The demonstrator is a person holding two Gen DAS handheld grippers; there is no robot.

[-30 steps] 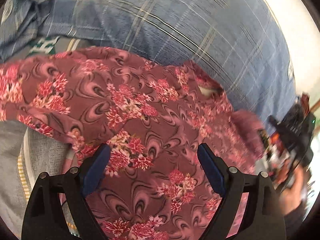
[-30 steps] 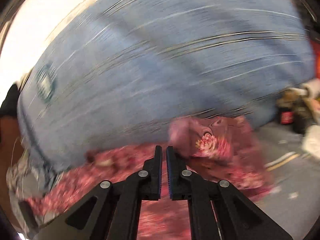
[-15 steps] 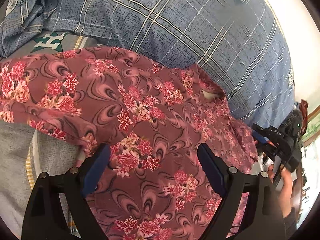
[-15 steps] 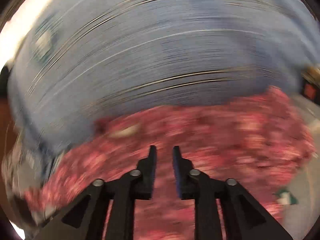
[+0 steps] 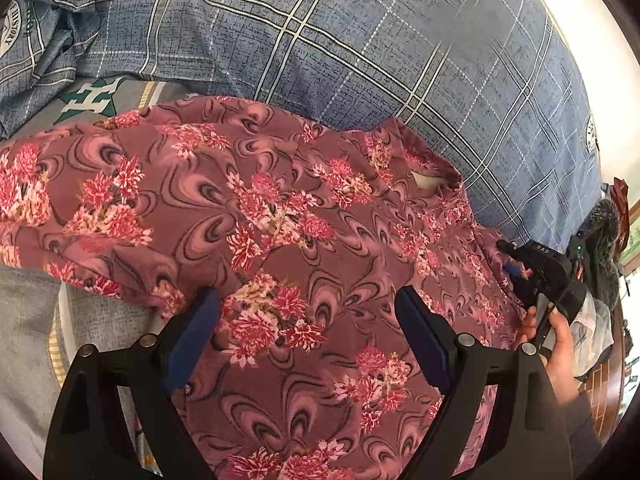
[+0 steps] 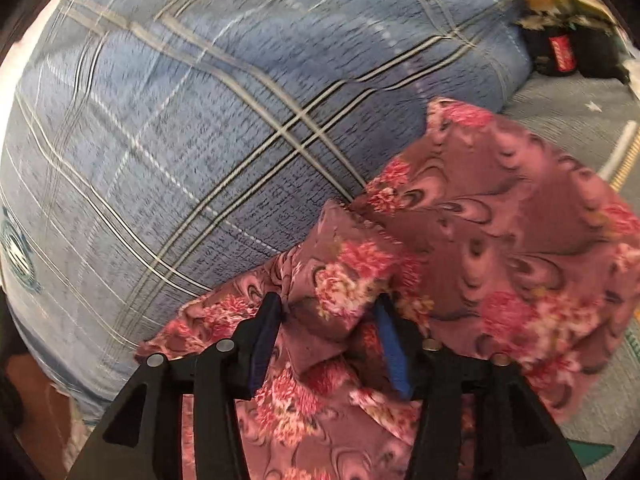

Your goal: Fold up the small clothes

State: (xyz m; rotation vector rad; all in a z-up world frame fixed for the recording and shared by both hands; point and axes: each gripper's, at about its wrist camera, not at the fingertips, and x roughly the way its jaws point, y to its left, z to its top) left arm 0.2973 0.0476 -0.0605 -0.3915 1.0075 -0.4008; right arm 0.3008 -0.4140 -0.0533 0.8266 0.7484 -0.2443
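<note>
Both tools open over floral top [image 5: 304,240]

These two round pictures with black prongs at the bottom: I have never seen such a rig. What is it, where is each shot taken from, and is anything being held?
No robot arm is involved. A person carries a two-finger gripper in each hand, and each gripper has a fisheye camera looking forward along its fingers; hence the round, bent pictures.

The left wrist view shows the left gripper, its blue-padded fingers wide open above a pink floral garment and holding nothing. At the right edge of that view you can see the person's hand carrying the other tool.

The right wrist view shows the right gripper, also open, with a bunched fold of the same garment lying between its fingers, not clamped.

The garment is spread on a grey sheet, against a blue plaid quilt.
</note>
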